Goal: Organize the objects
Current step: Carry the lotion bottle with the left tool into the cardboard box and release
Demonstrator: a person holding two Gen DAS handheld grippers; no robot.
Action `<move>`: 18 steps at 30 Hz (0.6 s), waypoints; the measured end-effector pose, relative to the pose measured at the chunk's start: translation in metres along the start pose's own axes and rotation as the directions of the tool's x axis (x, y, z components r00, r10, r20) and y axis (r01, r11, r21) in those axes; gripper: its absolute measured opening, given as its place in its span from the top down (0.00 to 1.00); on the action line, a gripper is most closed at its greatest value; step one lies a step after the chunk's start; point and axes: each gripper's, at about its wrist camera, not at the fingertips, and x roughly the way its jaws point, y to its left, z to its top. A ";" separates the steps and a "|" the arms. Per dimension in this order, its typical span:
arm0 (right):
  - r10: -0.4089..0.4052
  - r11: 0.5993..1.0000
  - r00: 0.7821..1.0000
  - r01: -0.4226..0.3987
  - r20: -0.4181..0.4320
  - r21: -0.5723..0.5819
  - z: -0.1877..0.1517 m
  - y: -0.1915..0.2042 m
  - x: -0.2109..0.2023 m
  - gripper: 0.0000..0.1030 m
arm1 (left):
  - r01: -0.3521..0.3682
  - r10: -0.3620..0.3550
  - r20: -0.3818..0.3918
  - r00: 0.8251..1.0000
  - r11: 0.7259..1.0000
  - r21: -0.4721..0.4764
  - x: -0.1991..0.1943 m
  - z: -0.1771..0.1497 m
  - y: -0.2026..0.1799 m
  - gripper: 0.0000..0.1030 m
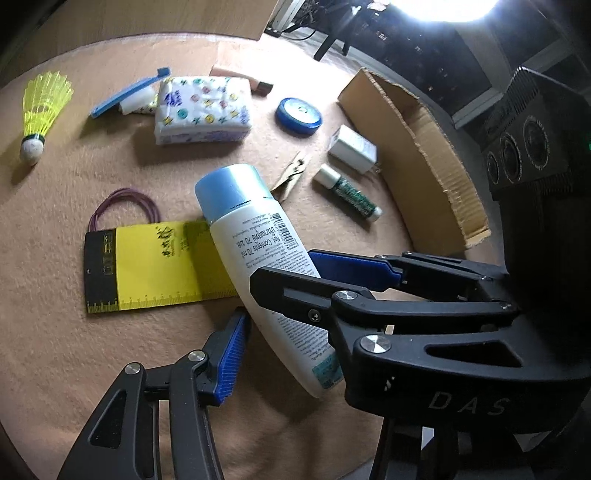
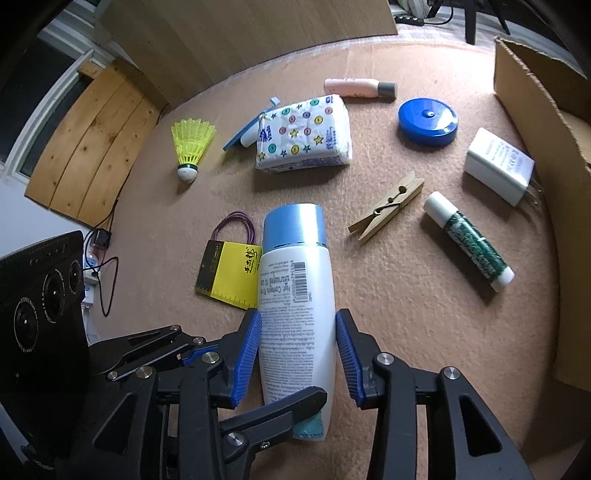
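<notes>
The white bottle (image 2: 297,314) lies on the table (image 2: 406,332) between both tongs: right tongs (image 2: 299,356) bracket its body with pads just clear, left tongs (image 1: 275,306) released around its base. Judged step: handover or regrasp; next, clench one pair, then carry the bottle to the cardboard box (image 2: 546,147) beyond it.

A strong light source (image 1: 443,7) is blowing out to pure white at the far top of the left wrist view, flaring over the dark background there. The felt-covered tabletop (image 2: 406,295) is sitting in even, moderate light, and objects are casting soft shadows toward the near left. Both fisheye views are bending straight lines and darkening at the corners. The centre is staying sharp; the far background is perhaps slightly soft, and fine print is blurring.
</notes>
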 end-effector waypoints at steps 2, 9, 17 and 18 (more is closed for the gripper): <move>-0.005 1.000 1.000 0.005 0.021 0.002 -0.001 -0.001 -0.010 0.63 | -0.001 0.001 0.015 1.000 1.000 0.014 -0.004 0.004 -0.010 0.47; -0.059 0.998 0.991 0.059 0.120 0.003 0.006 -0.016 -0.065 0.63 | 0.026 -0.032 0.058 0.998 0.995 0.098 -0.010 0.030 -0.060 0.47; -0.136 0.990 0.970 0.127 0.203 0.056 0.019 -0.064 -0.119 0.63 | 0.069 -0.084 0.074 0.994 0.980 0.186 0.009 0.065 -0.126 0.47; -0.145 0.989 0.967 0.134 0.210 0.067 0.020 -0.070 -0.124 0.62 | 0.073 -0.088 0.072 0.994 0.978 0.193 0.011 0.068 -0.132 0.47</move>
